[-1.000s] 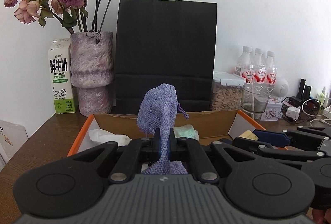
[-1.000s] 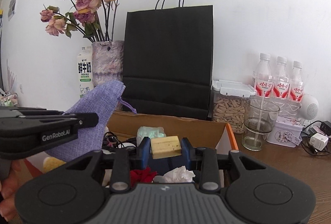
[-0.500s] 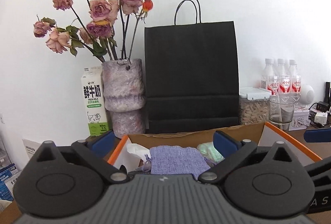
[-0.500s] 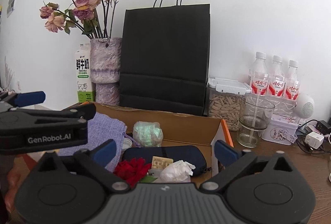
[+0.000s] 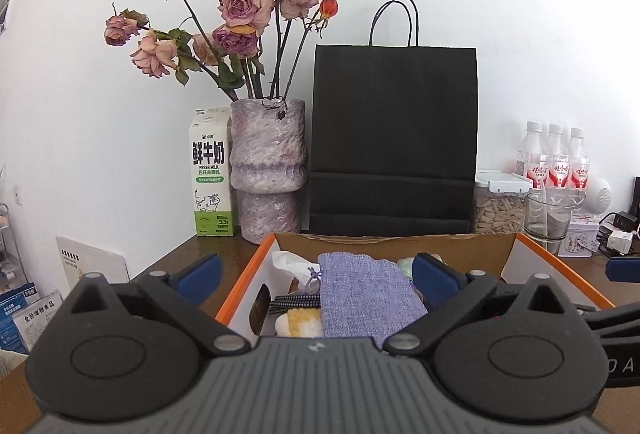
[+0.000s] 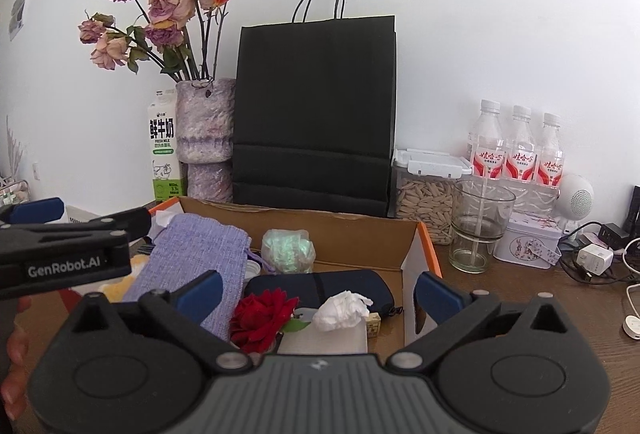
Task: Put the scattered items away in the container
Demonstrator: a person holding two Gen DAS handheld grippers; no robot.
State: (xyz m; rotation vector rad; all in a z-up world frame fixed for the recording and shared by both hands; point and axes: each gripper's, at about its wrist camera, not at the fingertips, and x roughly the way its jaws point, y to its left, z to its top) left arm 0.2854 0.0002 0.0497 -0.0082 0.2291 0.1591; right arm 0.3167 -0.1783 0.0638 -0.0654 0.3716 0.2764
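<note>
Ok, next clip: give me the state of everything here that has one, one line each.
left gripper: open, nothing between the jaws
right gripper: open, nothing held
cardboard box: open-topped, holding items
purple pouch: lying flat in the box, released
dark case: closed, flat in the box
white tissue: crumpled, in the box
seed container: lid on
glass: upright
black paper bag: upright against the wall

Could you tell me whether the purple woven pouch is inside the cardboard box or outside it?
Inside: the purple pouch lies flat within the box walls, unheld.
</note>
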